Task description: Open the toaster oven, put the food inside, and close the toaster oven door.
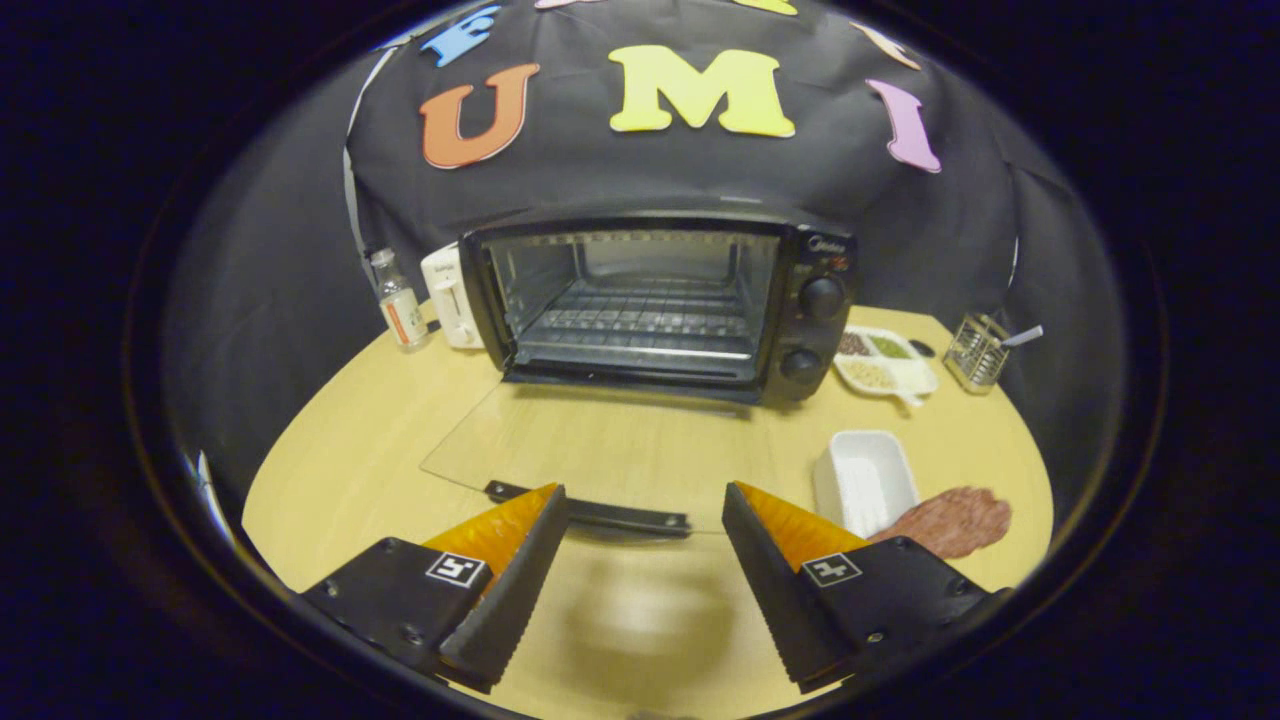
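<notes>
Hand-held gripper point(645, 520) gapes; toaster oven point(660, 305) beyond, door point(600, 455) down.

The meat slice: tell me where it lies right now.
The meat slice lies on the table, just right of the white tray and beyond the open gripper, right of the toaster oven's lowered door.

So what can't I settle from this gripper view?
- Meat slice: its near part sits behind the right finger, so its full outline is unknown.
- Divided dish beside the toaster oven: contents too small to identify.
- Oven knobs: settings too small.
- Gripper: jaws apart and empty, so no hold to check.
</notes>
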A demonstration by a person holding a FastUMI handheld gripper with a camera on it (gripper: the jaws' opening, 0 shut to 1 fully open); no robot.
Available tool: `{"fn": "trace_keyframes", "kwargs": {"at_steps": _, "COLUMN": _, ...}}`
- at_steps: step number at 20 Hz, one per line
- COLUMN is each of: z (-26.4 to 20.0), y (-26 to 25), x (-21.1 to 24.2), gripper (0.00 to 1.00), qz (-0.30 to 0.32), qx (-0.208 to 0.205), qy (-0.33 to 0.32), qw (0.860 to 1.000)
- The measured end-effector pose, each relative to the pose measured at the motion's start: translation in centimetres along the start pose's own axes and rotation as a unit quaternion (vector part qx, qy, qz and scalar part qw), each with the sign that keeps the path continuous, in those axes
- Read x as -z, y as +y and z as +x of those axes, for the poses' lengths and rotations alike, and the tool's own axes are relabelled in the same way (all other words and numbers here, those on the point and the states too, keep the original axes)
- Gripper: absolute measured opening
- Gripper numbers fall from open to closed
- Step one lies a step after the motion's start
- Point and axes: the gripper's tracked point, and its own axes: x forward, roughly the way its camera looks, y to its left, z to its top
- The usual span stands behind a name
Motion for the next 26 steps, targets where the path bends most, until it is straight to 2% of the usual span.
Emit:
{"fn": "trace_keyframes", "kwargs": {"at_steps": 4, "z": -0.4, "y": -8.9, "x": -2.8, "gripper": 1.0, "qz": -0.017, "qx": 0.033, "qy": -0.022, "qw": 0.999}}
{"fn": "trace_keyframes", "kwargs": {"at_steps": 8, "z": -0.7, "y": -16.4, "x": -2.6, "gripper": 1.0, "qz": -0.009, "qx": 0.057, "qy": -0.011, "qw": 0.998}}
{"fn": "trace_keyframes", "kwargs": {"at_steps": 10, "z": -0.7, "y": -18.4, "x": -1.3, "gripper": 1.0, "qz": 0.015, "qx": 0.038, "qy": 0.009, "qw": 0.999}}
{"fn": "trace_keyframes", "kwargs": {"at_steps": 14, "z": -0.7, "y": -18.9, "x": 2.2, "gripper": 0.97, "qz": 0.101, "qx": -0.047, "qy": 0.075, "qw": 0.991}}
{"fn": "trace_keyframes", "kwargs": {"at_steps": 16, "z": -0.7, "y": -18.7, "x": 3.4, "gripper": 0.9, "qz": 0.148, "qx": -0.086, "qy": 0.101, "qw": 0.98}}
{"fn": "trace_keyframes", "kwargs": {"at_steps": 17, "z": -0.8, "y": -18.4, "x": 4.0, "gripper": 0.82, "qz": 0.174, "qx": -0.111, "qy": 0.119, "qw": 0.971}}
{"fn": "trace_keyframes", "kwargs": {"at_steps": 18, "z": -1.0, "y": -18.0, "x": 4.6, "gripper": 0.8, "qz": 0.202, "qx": -0.13, "qy": 0.139, "qw": 0.961}}
{"fn": "trace_keyframes", "kwargs": {"at_steps": 22, "z": -1.7, "y": -17.1, "x": 5.5, "gripper": 0.56, "qz": 0.298, "qx": -0.202, "qy": 0.176, "qw": 0.916}}
{"fn": "trace_keyframes", "kwargs": {"at_steps": 23, "z": -1.8, "y": -17.2, "x": 5.2, "gripper": 0.49, "qz": 0.308, "qx": -0.21, "qy": 0.176, "qw": 0.911}}
{"fn": "trace_keyframes", "kwargs": {"at_steps": 26, "z": -1.9, "y": -18.1, "x": 4.9, "gripper": 0.27, "qz": 0.319, "qx": -0.205, "qy": 0.172, "qw": 0.909}}
